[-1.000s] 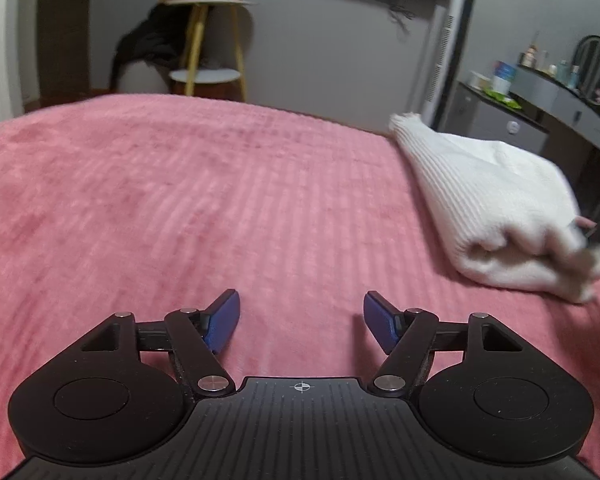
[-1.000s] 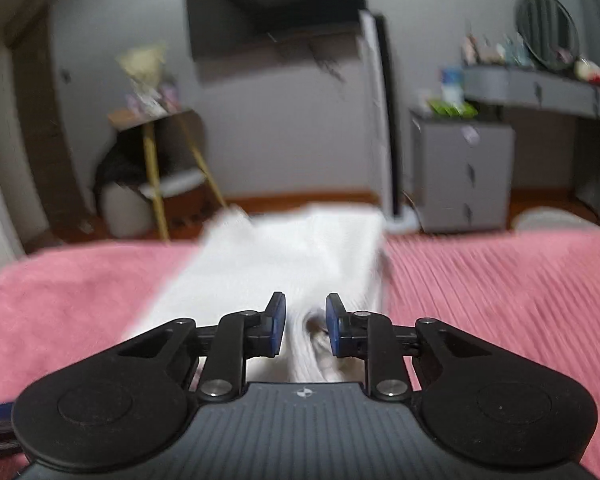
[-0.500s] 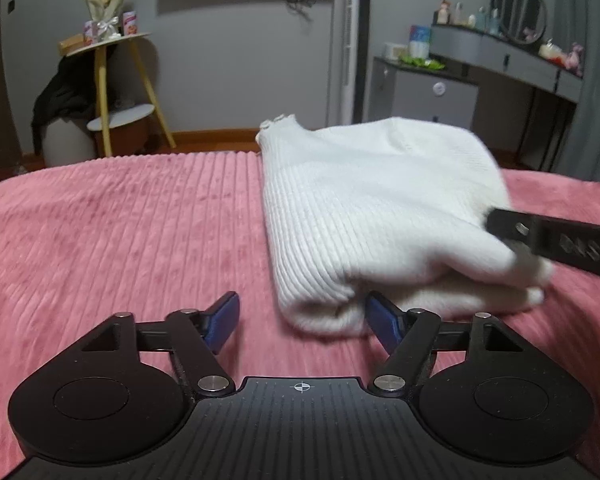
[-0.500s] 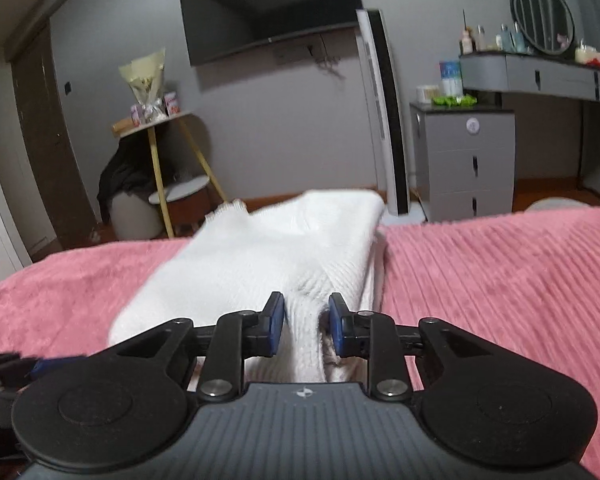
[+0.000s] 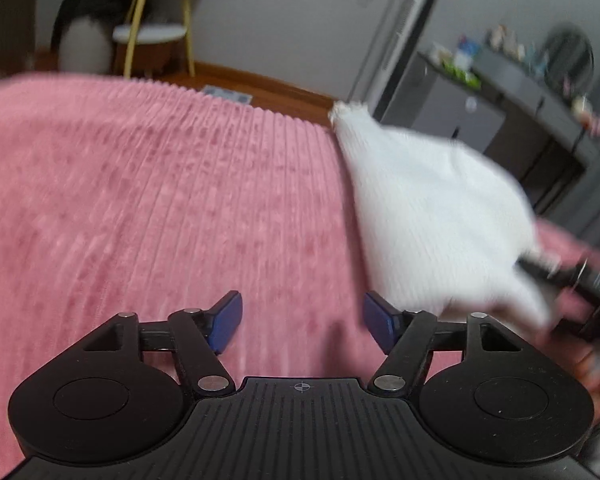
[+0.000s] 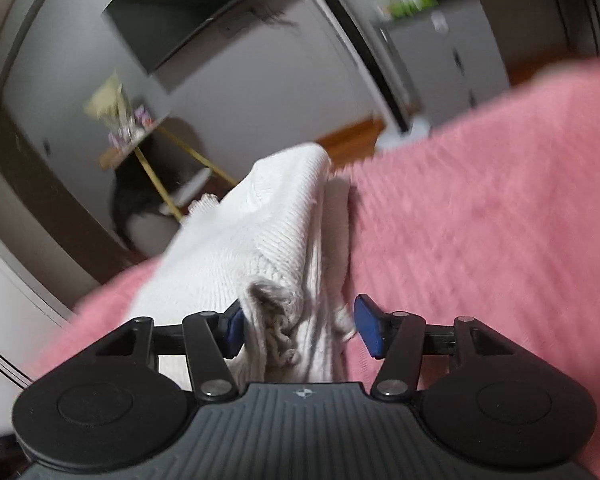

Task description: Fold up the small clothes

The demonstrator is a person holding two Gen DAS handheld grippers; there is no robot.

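Observation:
A folded white knit sweater (image 5: 432,216) lies on the pink ribbed blanket (image 5: 160,208) to the right of my left gripper (image 5: 302,320), which is open and empty over bare blanket. In the right wrist view the sweater (image 6: 260,240) fills the middle, and its near edge sits between the spread fingers of my right gripper (image 6: 298,330), which is open around it. The right gripper also shows blurred at the sweater's near right edge in the left wrist view (image 5: 572,276).
Beyond the bed's far edge stand a yellow-legged side table (image 5: 148,32), a tall white tower unit (image 5: 404,48) and a grey dresser (image 5: 500,92). A wall TV (image 6: 196,20) hangs above. Pink blanket (image 6: 500,220) stretches to the right of the sweater.
My right gripper has opened; it was shut on the sweater's edge half a second ago. Both views have tilted, and the left gripper has swung left, away from the sweater.

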